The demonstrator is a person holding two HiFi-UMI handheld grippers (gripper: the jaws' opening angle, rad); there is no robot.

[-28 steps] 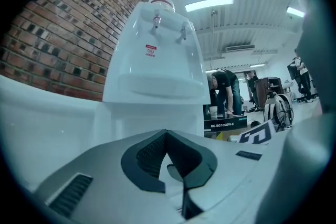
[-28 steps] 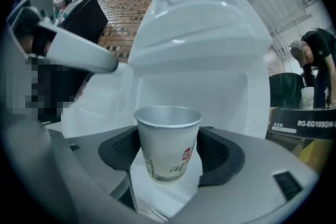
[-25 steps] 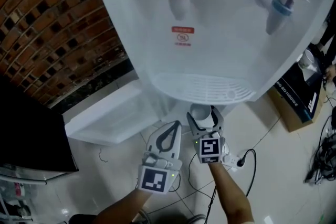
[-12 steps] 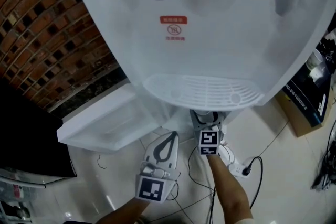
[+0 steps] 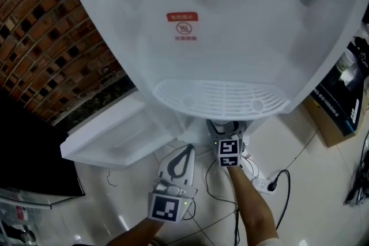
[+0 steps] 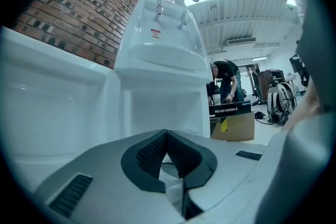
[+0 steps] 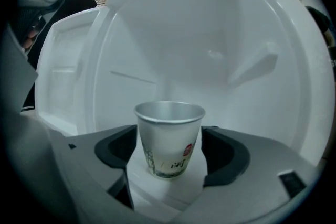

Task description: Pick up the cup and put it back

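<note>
A paper cup [image 7: 170, 128] with a silvery inside stands upright on the white floor of the compartment under the water dispenser [image 5: 230, 37]. My right gripper [image 7: 168, 145] has it between its jaws, which are opening; the dark pads [image 7: 223, 152] stand just off the cup's sides. In the head view the right gripper [image 5: 226, 127] reaches under the drip tray [image 5: 222, 98], which hides the cup. My left gripper [image 5: 185, 152] hangs to its left over the floor, shut with nothing in it [image 6: 167, 136].
The compartment's white door [image 5: 109, 135] hangs open to the left. A brick wall [image 5: 52, 37] is at the left, a cardboard box [image 5: 337, 106] at the right. A power strip with cables [image 5: 265, 184] lies on the tiled floor. A person [image 6: 226, 81] bends over behind the box.
My right gripper has pushed forward under the drip tray into the compartment, taking the cup out of the head view. The left gripper has barely moved.
</note>
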